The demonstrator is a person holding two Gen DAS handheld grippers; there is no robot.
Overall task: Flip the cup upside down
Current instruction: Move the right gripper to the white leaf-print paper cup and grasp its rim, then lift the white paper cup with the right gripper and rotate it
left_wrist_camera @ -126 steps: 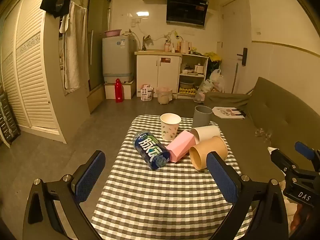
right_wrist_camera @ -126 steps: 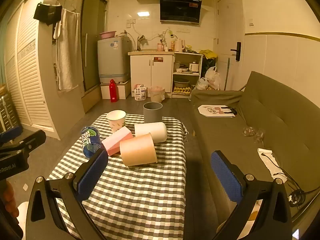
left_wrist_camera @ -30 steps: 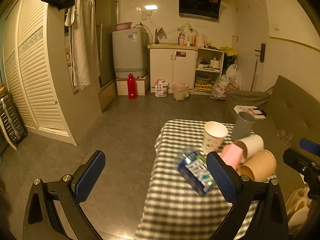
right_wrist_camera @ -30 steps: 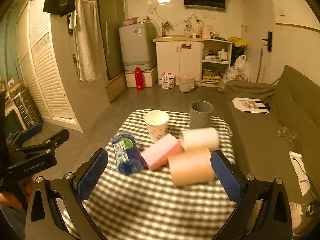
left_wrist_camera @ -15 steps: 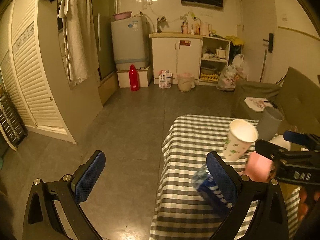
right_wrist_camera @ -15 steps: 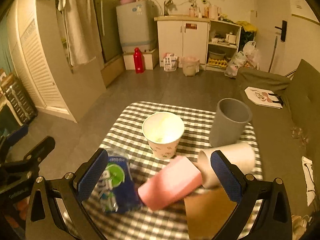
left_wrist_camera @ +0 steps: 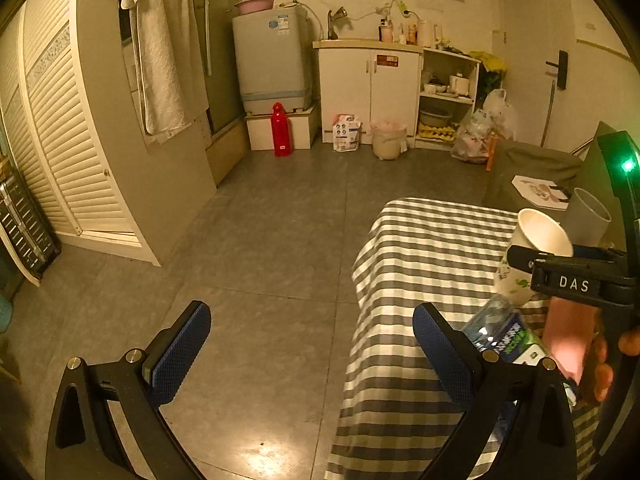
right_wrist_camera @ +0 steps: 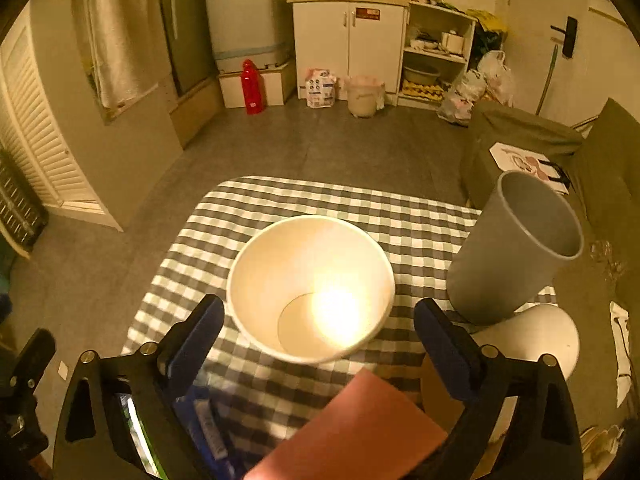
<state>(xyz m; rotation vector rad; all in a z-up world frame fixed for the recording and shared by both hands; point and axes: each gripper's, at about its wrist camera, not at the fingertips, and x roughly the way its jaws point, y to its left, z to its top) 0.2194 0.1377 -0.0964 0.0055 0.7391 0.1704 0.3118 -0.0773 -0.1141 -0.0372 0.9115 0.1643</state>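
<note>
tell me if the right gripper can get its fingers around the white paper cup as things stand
Probably yes. The right gripper is open with the upright white paper cup centred between its fingers; nothing sits in between, though the grey cup stands close on the right.

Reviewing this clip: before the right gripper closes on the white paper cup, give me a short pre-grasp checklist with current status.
1. Paper cup upright, mouth up: ok.
2. Right gripper open, jaws either side of the cup: ok.
3. Pads touching the cup wall: cannot tell; the rim overlaps both from this angle.
4. Room beside the cup: not ok; the pink box lies just below it and the grey cup stands close on the right.
5. Left gripper open, held over the floor off the checked tablecloth: ok.
6. Cup empty: ok, bare bottom visible.
</note>
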